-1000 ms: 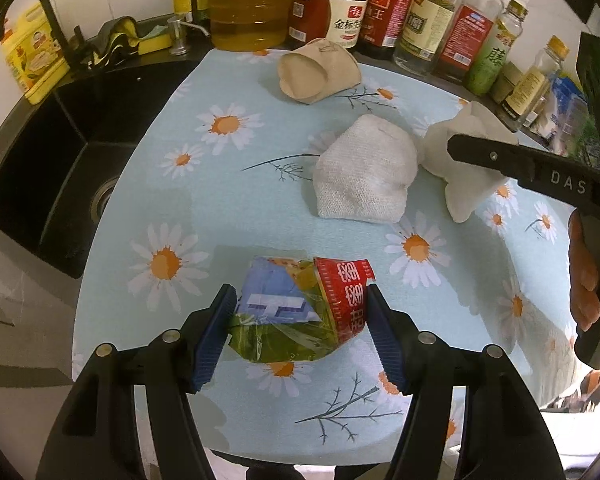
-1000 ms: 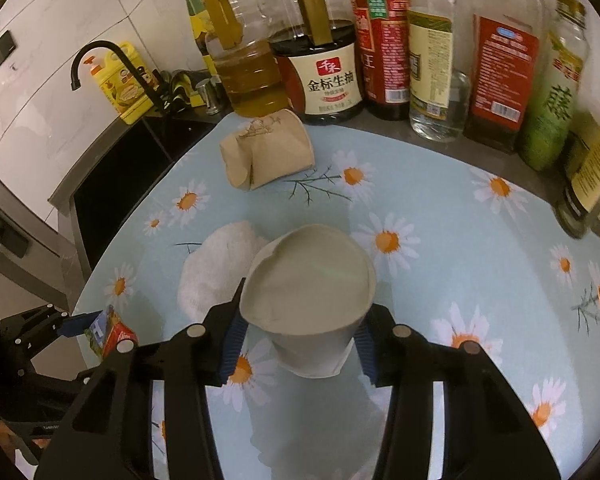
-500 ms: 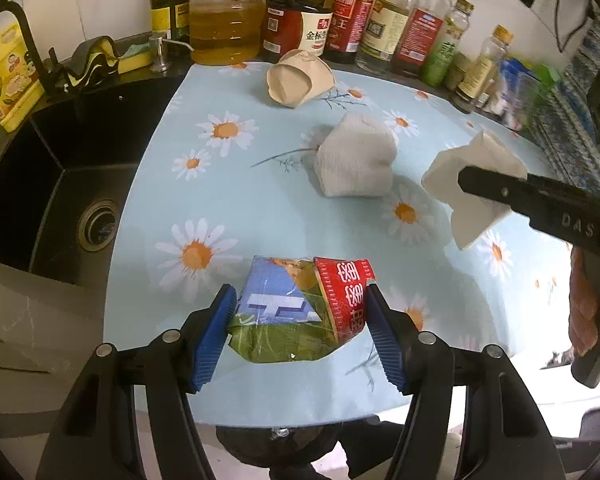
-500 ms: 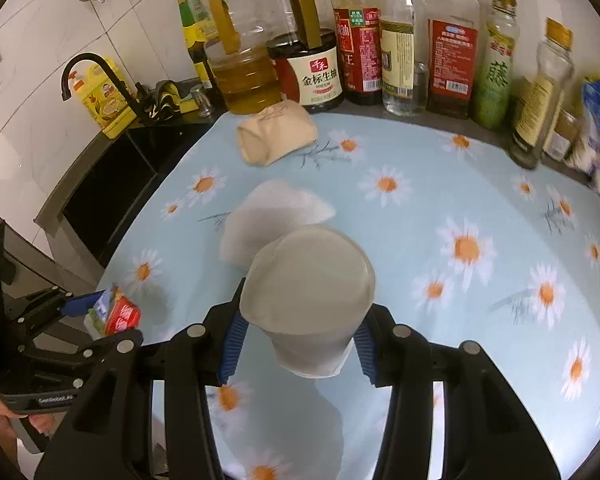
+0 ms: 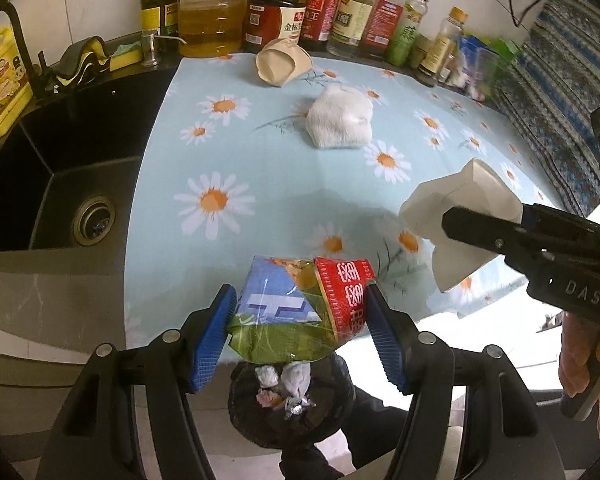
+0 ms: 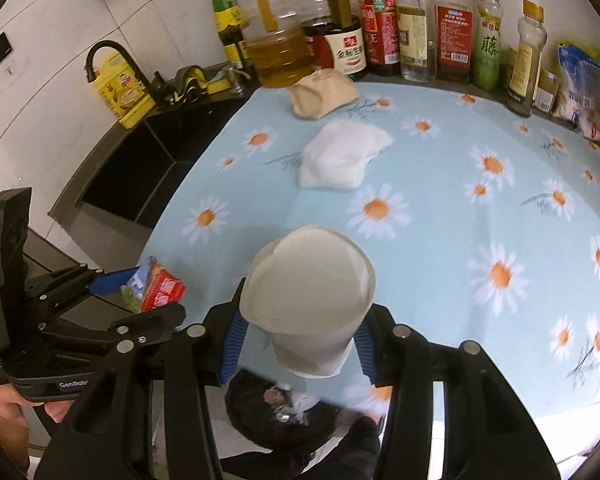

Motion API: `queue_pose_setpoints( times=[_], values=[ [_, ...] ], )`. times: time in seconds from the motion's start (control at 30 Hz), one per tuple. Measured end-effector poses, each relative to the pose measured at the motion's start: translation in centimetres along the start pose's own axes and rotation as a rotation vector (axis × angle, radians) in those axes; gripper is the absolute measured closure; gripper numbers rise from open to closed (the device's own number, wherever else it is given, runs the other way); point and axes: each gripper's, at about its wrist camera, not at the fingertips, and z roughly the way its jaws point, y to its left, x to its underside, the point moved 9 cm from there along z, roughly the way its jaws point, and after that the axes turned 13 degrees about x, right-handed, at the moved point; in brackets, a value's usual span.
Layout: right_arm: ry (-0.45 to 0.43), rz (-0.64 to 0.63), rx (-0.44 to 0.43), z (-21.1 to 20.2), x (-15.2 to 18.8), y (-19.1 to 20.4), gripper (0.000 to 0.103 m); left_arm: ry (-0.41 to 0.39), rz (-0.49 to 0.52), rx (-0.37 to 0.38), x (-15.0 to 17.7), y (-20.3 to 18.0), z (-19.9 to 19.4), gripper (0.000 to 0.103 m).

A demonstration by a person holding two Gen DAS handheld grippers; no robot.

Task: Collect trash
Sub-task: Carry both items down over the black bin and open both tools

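Observation:
My left gripper (image 5: 300, 320) is shut on a crumpled red, blue and green snack wrapper (image 5: 300, 308), held past the counter's front edge above a black trash bin (image 5: 288, 408) with trash in it. My right gripper (image 6: 300, 332) is shut on a crushed white paper cup (image 6: 308, 292), also above the bin (image 6: 280, 412). The cup shows at the right of the left wrist view (image 5: 460, 216); the wrapper shows at the left of the right wrist view (image 6: 156, 284). A white crumpled tissue (image 5: 338, 122) and a tan crushed paper cup (image 5: 282, 65) lie on the daisy tablecloth (image 5: 260, 160).
A black sink (image 5: 60, 184) lies left of the cloth, with a yellow detergent bottle (image 5: 0, 88) and sponges behind it. A row of oil and sauce bottles (image 5: 300, 4) lines the back wall. Packets (image 6: 580, 84) stand at the back right.
Both grippers have pulled back from the counter with their loads. The trash bin has come into view below them, and the tissue and tan cup look farther away.

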Motion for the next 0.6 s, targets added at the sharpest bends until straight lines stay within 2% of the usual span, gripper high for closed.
queue_pose_setpoints(
  times=[0.3, 0.6],
  values=[
    [0.015, 0.020, -0.017, -1.3, 4.3, 3.1, 0.055, 0.028, 0.028, 0.012, 4.1, 0.1, -1.4, 0.040],
    [0.033, 0.039, -0.029, -2.0, 7.9, 4.5, 0.055, 0.070, 0.035, 0.025, 8.0, -0.2, -1.5, 0.040]
  ],
)
